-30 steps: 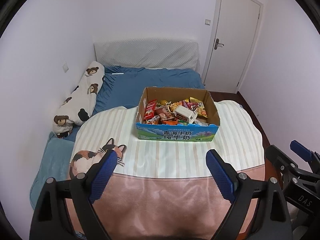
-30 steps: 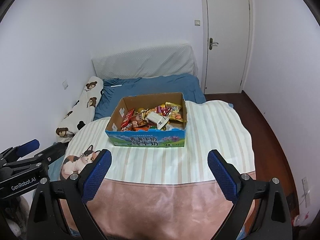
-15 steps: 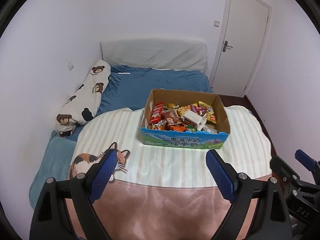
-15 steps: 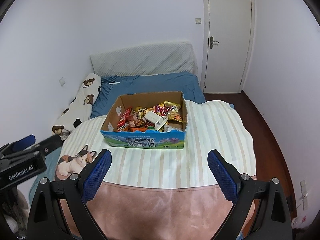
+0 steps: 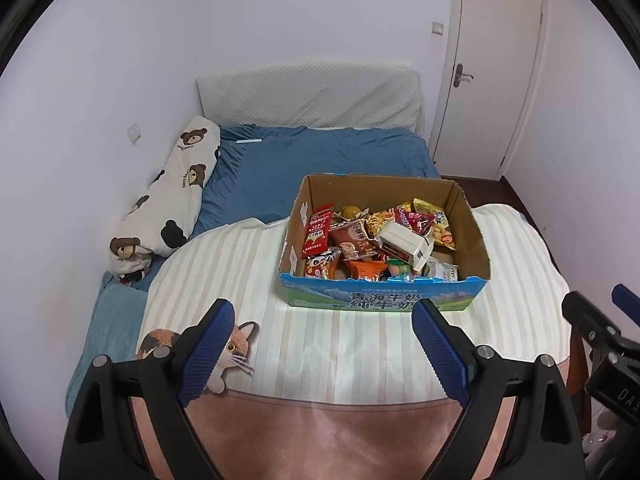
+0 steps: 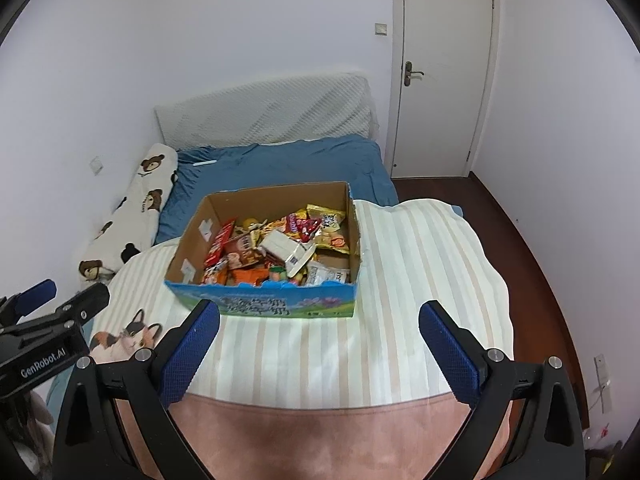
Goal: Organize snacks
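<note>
An open cardboard box point(image 5: 384, 302) with a blue printed front stands on a striped blanket point(image 5: 256, 280) on the bed. It is full of mixed snack packets: a red packet point(image 5: 319, 227), orange and yellow bags, and a white carton point(image 5: 406, 241) on top. The box also shows in the right wrist view point(image 6: 264, 304), with the white carton point(image 6: 286, 249). My left gripper point(image 5: 322, 354) is open and empty, short of the box's front. My right gripper point(image 6: 318, 352) is open and empty, also in front of the box.
A bear-print bolster point(image 5: 164, 200) lies along the left wall. Blue sheet point(image 5: 304, 160) and a grey headboard cushion point(image 5: 308, 96) lie behind the box. A closed white door point(image 6: 440, 72) and dark wood floor point(image 6: 532, 256) are at the right. A cat print point(image 5: 236, 344) marks the blanket.
Both grippers have moved closer to the box, which now sits larger and lower in both views. The jaws stay open and empty.
</note>
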`<state>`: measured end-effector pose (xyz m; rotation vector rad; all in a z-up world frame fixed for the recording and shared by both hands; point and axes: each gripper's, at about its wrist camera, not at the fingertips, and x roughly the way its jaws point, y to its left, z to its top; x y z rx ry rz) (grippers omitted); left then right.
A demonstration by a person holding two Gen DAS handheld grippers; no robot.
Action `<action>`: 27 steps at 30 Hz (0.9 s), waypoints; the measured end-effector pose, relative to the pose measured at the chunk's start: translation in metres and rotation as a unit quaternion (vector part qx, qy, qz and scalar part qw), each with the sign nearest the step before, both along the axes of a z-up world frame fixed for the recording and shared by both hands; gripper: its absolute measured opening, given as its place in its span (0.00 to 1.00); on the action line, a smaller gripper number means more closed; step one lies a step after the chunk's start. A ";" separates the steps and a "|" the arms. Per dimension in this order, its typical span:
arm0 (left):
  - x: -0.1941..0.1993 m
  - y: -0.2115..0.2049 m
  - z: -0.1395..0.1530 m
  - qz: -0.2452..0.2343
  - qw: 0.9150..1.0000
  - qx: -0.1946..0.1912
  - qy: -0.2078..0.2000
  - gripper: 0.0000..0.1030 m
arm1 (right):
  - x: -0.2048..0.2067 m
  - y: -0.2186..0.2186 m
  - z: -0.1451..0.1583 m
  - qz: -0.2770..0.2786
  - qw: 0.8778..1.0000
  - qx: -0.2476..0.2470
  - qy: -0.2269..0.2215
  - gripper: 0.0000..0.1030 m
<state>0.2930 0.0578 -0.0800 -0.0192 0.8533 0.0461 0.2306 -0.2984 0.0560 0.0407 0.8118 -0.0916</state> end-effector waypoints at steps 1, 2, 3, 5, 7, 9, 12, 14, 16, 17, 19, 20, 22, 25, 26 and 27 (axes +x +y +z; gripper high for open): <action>0.005 -0.001 -0.002 -0.001 1.000 0.001 0.002 0.88 | 0.005 -0.001 -0.002 -0.002 1.000 -0.001 0.001 0.99; 0.010 -0.002 -0.005 -0.002 1.000 0.002 0.006 0.88 | 0.010 -0.002 -0.004 -0.004 1.000 -0.001 0.005 0.99; 0.015 -0.003 -0.006 -0.003 1.000 0.002 0.008 0.88 | 0.016 -0.003 -0.008 -0.006 1.000 -0.001 0.008 0.99; 0.023 -0.006 -0.010 -0.004 1.000 0.007 0.010 0.88 | 0.026 -0.004 -0.012 -0.011 1.000 -0.006 0.010 0.99; 0.030 -0.007 -0.014 -0.006 1.000 0.005 0.015 0.88 | 0.033 -0.005 -0.015 -0.015 1.000 -0.007 0.012 0.99; 0.037 -0.009 -0.018 -0.006 1.000 0.006 0.021 0.88 | 0.040 -0.006 -0.019 -0.018 1.000 -0.006 0.017 0.99; 0.044 -0.010 -0.021 -0.007 1.000 0.006 0.025 0.88 | 0.048 -0.005 -0.023 -0.021 1.000 -0.008 0.020 0.99; 0.048 -0.010 -0.022 -0.008 1.000 0.005 0.025 0.88 | 0.051 -0.005 -0.025 -0.022 1.000 -0.009 0.021 0.99; 0.050 -0.011 -0.022 -0.011 1.000 0.007 0.026 0.88 | 0.053 -0.005 -0.027 -0.023 0.999 -0.008 0.022 0.99; 0.051 -0.012 -0.023 -0.012 1.000 0.007 0.026 0.88 | 0.054 -0.005 -0.027 -0.023 0.999 -0.010 0.022 0.99; 0.051 -0.012 -0.024 -0.013 1.000 0.006 0.027 0.88 | 0.054 -0.005 -0.027 -0.025 0.999 -0.009 0.022 0.99; 0.051 -0.013 -0.024 -0.014 0.999 0.008 0.028 0.88 | 0.054 -0.005 -0.027 -0.024 0.999 -0.009 0.022 0.99; 0.052 -0.013 -0.024 -0.014 0.999 0.006 0.028 0.88 | 0.055 -0.004 -0.027 -0.024 0.999 -0.012 0.022 0.99; 0.054 -0.014 -0.024 -0.015 0.999 0.005 0.029 0.88 | 0.057 -0.003 -0.027 -0.024 0.999 -0.011 0.024 0.99; 0.054 -0.014 -0.024 -0.016 0.999 0.005 0.028 0.88 | 0.058 -0.002 -0.027 -0.024 0.999 -0.011 0.024 0.99; 0.054 -0.014 -0.024 -0.016 0.999 0.006 0.028 0.88 | 0.057 -0.002 -0.027 -0.024 0.999 -0.011 0.024 0.99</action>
